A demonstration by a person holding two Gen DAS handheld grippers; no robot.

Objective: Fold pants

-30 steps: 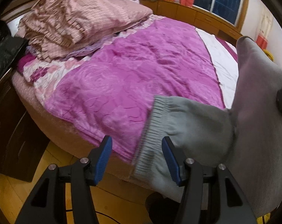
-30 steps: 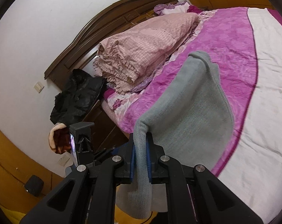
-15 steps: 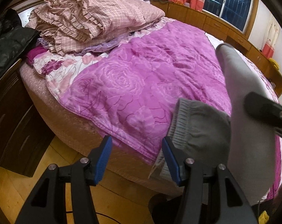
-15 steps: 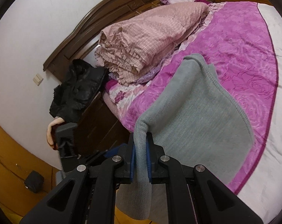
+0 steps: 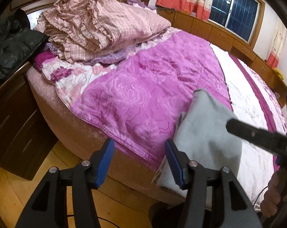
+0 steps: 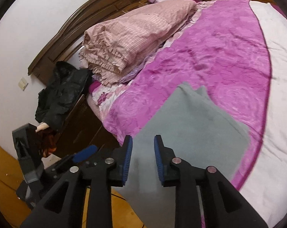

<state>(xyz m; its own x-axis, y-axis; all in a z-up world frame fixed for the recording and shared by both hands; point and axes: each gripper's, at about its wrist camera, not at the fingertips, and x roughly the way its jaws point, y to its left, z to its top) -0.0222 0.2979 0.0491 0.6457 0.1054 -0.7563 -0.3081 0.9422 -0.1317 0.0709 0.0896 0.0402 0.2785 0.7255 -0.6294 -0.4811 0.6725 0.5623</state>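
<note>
Pants point(image 6: 190, 125): grey knit, lying folded on the near edge of the bed, on the magenta quilt point(image 6: 209, 57) w/ the embossed rose pattern. In the right wrist view they spread out as a flat grey panel, far corner pointing up the bed, near end hanging off the mattress edge toward the floor.

Right gripper point(image 6: 142, 154): jaws are opening rn, blue pads apart w/ a gap. Grey fabric sits behind/below that gap, but the pads aren't pressing on it afaict, so no grip.

Left gripper point(image 5: 139, 161): jaws wide apart, nothing between them but quilt edge & mattress side. The pants point(image 5: 206, 133) are just to the right of its right pad, outside the gap. Can't tell if the cloth actually touches the back of that finger bc it's so close. A small white tag shows at the lower edge of the fabric there.

Other stuff: pink striped ruffled bedding point(image 5: 105, 24) heaped by the dark wood headboard point(image 6: 97, 19), black puffy jacket point(image 6: 63, 91) on the bedside cabinet point(image 5: 12, 117), white sheet point(image 6: 276, 76) on the far half of the bed. Wood floor point(image 5: 14, 191) below. Window point(image 5: 234, 7) w/ curtains at the back, dark outside. In the left view the right tool's black body crosses the right side, w/ a bit of the person's hand point(image 5: 272, 195) low at the right edge.
</note>
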